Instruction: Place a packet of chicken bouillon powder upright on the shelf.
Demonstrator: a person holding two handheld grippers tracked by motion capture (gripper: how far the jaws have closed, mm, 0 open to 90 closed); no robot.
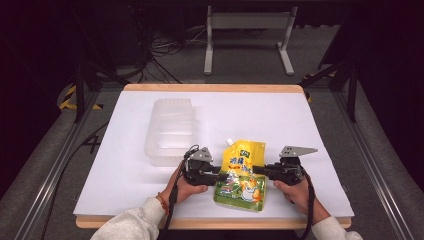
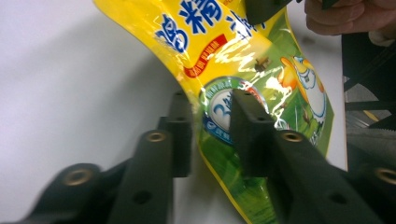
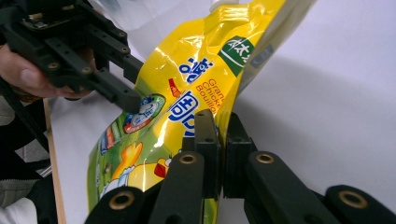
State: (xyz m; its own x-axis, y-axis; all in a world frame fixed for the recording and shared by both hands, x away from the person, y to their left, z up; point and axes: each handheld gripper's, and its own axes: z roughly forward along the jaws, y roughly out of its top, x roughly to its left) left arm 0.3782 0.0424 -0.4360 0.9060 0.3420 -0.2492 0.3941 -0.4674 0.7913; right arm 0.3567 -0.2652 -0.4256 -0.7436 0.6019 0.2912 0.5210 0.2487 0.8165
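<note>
White-topped table [image 1: 300,120] with a wooden edge showing along its far and near sides. A clear plastic lidded container [image 1: 170,131] sits left of centre, directly on the white surface. A yellow-and-green spouted pouch [image 1: 241,175] is at the near middle, just right of the container; whether it rests flat cannot be told.

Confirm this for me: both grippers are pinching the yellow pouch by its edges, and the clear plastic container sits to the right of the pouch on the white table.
One thing is wrong: the container sits to the left of the pouch and farther back, as the high view shows. The rest holds: the left gripper and the right gripper each pinch an edge of the pouch, over the white table.
</note>
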